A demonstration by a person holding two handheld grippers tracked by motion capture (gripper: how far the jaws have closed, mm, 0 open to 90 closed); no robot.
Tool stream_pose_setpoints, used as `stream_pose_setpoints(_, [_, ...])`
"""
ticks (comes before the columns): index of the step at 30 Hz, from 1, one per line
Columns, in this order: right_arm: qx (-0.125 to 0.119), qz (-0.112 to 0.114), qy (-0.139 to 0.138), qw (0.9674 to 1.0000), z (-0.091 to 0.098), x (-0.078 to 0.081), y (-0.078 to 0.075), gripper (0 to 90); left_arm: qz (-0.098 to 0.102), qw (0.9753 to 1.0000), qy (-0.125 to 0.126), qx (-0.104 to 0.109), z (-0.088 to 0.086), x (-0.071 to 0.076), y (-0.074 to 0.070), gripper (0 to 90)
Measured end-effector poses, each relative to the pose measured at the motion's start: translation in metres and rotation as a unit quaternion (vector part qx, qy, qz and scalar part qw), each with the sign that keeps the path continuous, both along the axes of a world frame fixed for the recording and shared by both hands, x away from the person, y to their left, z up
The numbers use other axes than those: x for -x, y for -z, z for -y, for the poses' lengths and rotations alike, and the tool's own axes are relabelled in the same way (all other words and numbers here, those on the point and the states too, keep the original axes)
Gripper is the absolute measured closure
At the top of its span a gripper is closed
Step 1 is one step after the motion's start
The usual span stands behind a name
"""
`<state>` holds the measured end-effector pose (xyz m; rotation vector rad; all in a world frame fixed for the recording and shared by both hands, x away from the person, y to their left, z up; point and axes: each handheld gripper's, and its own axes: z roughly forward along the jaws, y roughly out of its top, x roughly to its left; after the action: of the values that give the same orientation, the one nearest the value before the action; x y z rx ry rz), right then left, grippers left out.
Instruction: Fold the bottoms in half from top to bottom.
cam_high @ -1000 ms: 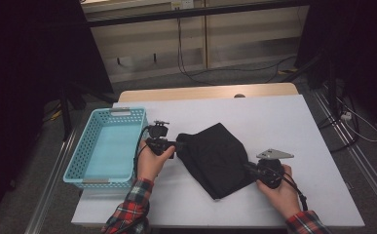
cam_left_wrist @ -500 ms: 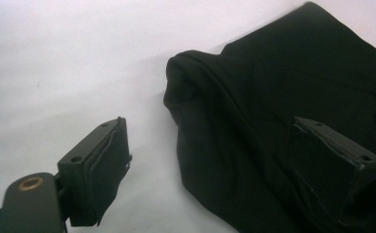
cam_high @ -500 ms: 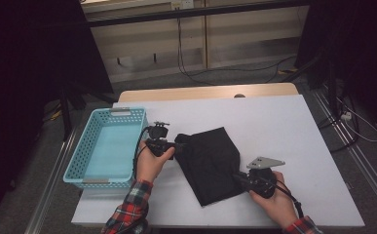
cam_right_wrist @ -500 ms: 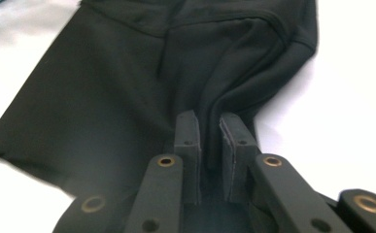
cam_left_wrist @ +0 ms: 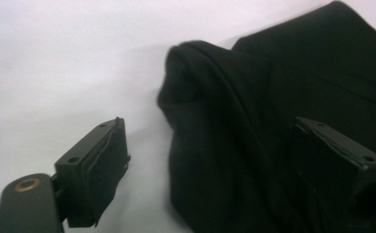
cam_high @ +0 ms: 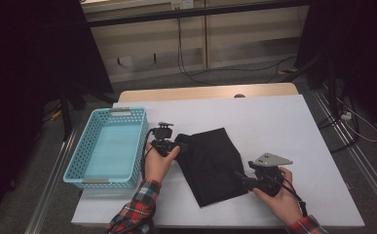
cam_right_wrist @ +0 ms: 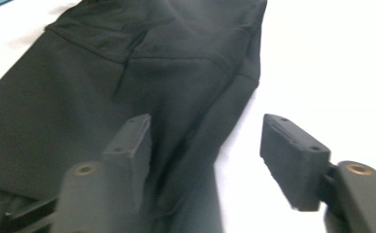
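Lying flat: black cloth (cam_high: 210, 163) | right gripper (cam_right_wrist: 205, 160) jaws just opened, straddling edge | left gripper (cam_left_wrist: 210, 165) jaws apart

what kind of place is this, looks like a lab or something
Probably a lab or recording room rather than a home. A white table stands on a bare floor with loose cables along the wall, and a person works a black garment beside a blue basket with a hand-held gripper in each hand.
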<state>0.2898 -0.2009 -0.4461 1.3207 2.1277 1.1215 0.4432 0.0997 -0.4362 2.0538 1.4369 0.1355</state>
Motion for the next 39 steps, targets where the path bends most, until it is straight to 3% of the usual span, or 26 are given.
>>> stream_pose_setpoints(3, [0.004, 0.002, 0.001, 1.0000, 0.003, -0.001, 0.000, 28.7, -0.001, 0.9998, 0.012, -0.017, 0.002, 0.002, 0.000, 28.8])
stream_pose_setpoints(6, [0.004, 0.004, 0.009, 0.9999, 0.008, -0.001, -0.001, 26.0, -0.009, 0.9997, 0.013, -0.019, -0.002, 0.004, -0.001, 43.8])
stream_pose_setpoints(9, [0.004, 0.006, 0.015, 0.9999, 0.011, -0.002, -0.003, 24.9, -0.008, 0.9996, 0.018, -0.018, -0.004, 0.006, -0.001, 49.2])
stream_pose_setpoints(14, [0.005, 0.012, 0.021, 0.9997, 0.013, -0.003, -0.003, 22.7, -0.011, 0.9990, 0.022, -0.038, 0.001, 0.009, -0.002, 58.8])
stream_pose_setpoints(16, [0.004, 0.013, 0.020, 0.9997, 0.012, -0.004, -0.004, 21.9, -0.017, 0.9989, 0.024, -0.038, 0.002, 0.010, -0.003, 65.8])
stream_pose_setpoints(18, [0.006, 0.013, 0.019, 0.9997, 0.011, -0.005, -0.003, 21.5, -0.036, 0.9988, 0.030, -0.013, 0.001, 0.008, -0.002, 75.7])
stream_pose_setpoints(24, [0.004, 0.012, 0.015, 0.9998, 0.010, -0.005, -0.003, 20.6, -0.049, 0.9983, 0.031, 0.003, -0.002, 0.000, -0.003, 81.2])
stream_pose_setpoints(33, [0.003, 0.008, 0.011, 0.9999, 0.006, -0.006, -0.001, 18.1, -0.030, 0.9991, 0.024, -0.018, -0.004, -0.026, -0.018, 81.4])
stream_pose_setpoints(39, [-0.008, -0.001, 0.008, 0.9999, -0.004, -0.007, 0.001, 17.9, -0.025, 0.9992, 0.028, -0.015, -0.002, -0.025, -0.015, 80.1])
